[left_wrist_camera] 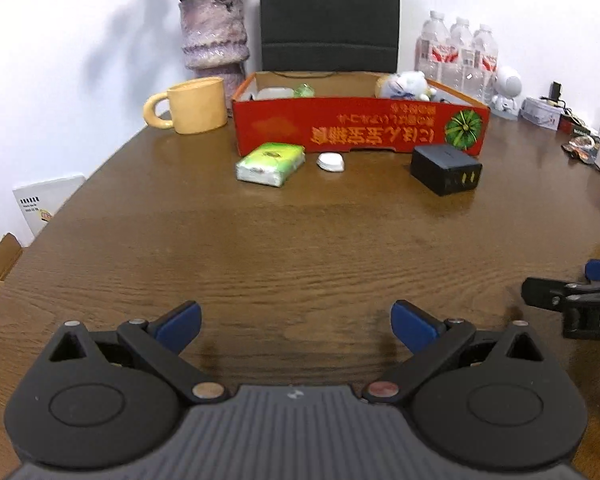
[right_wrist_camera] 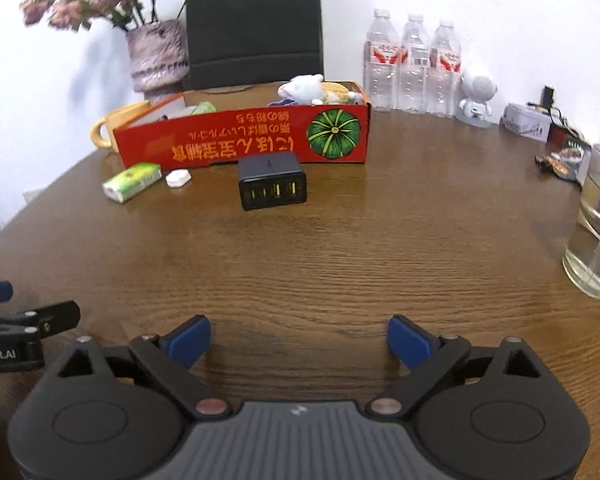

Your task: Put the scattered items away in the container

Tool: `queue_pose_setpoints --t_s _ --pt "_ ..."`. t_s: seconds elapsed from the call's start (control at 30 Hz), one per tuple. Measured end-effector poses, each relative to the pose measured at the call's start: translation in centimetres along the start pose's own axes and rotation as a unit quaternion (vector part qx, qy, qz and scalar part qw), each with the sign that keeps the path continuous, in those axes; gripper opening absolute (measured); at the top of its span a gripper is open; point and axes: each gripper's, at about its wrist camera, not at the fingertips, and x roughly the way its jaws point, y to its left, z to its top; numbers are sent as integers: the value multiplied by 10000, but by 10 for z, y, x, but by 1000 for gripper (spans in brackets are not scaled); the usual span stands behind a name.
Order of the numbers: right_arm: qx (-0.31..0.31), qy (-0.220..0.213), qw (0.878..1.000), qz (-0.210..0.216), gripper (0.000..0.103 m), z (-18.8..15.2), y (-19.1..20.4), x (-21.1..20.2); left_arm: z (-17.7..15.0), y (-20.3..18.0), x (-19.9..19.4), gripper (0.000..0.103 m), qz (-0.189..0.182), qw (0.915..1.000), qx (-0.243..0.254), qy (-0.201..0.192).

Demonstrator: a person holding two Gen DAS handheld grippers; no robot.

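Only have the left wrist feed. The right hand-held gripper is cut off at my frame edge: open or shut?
Observer: Open. Right hand-held gripper has nothing between its fingers.
Operator: Anything further right that I can't see?
Observer: A clear glass stands upright at the far right, with what looks like liquid in it, apart from the other clutter.
Operator: The charger, which face points at that camera?
Observer: Its port face, a row of four slots, squarely toward the right wrist view.
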Motion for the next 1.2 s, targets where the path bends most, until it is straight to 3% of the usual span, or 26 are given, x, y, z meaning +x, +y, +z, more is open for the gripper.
queue_pose_setpoints --t_s 0.17,0.47,1.2 --pt "-106 -47 9999 -59 103 0 1 5 -8 -4 5 103 -72 9999 -25 97" --pt "-304 -33 9994 181 103 13 1 21 -3 -1 17 103 -223 9994 -208 186" --pt "-363 -31 9990 274 103 17 4 24 3 -6 23 103 -173 9994 -246 185"
